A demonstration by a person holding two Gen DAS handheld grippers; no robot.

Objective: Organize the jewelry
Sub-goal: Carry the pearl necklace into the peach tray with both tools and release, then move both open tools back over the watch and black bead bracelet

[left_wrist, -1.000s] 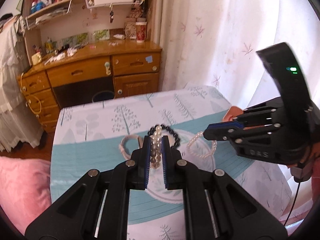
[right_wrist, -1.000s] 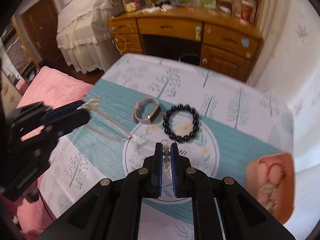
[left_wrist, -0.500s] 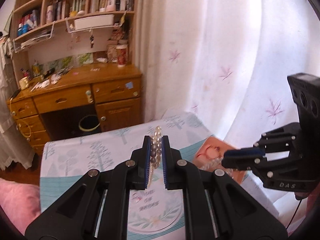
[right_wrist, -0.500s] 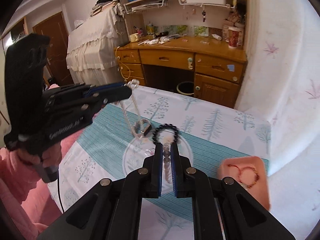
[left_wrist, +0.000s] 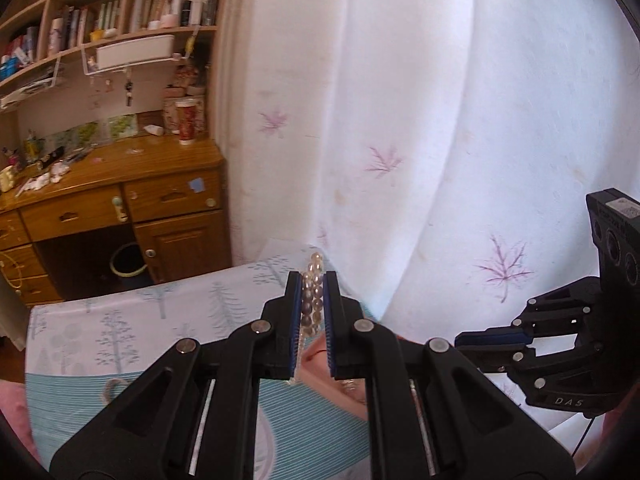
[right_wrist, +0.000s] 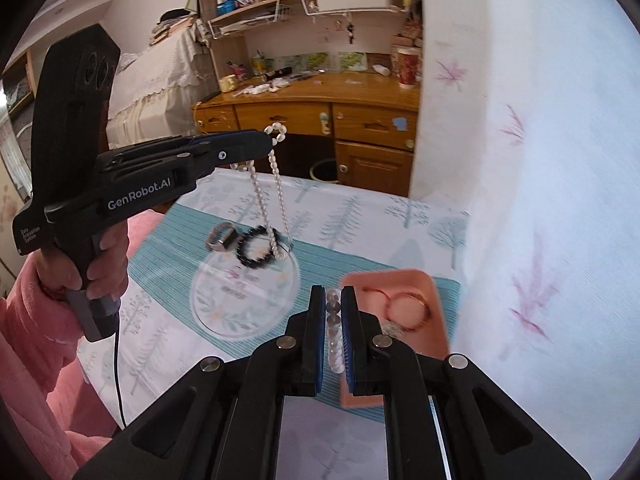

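Note:
My left gripper (left_wrist: 311, 312) is shut on a white pearl necklace (left_wrist: 311, 296). In the right wrist view the left gripper (right_wrist: 256, 142) holds the necklace (right_wrist: 276, 192) high, its loop hanging down to the table. My right gripper (right_wrist: 333, 320) is shut on a clear bead bracelet (right_wrist: 334, 336), held above the table beside a pink tray (right_wrist: 430, 328). The tray holds a red cord bracelet (right_wrist: 404, 308); it also shows in the left wrist view (left_wrist: 320, 372). A black bead bracelet (right_wrist: 256, 248) and a silver band (right_wrist: 220, 238) lie on the table.
The table has a tree-print cloth with a teal stripe (right_wrist: 340, 256) and a round clear mat (right_wrist: 244, 300). A white curtain (right_wrist: 520, 160) hangs close on the right. A wooden desk with shelves (right_wrist: 320, 108) stands behind.
Both grippers have risen from the table with their jewelry. The left has lifted the pearl necklace and swung right toward the pink tray. The right has moved right beside the tray.

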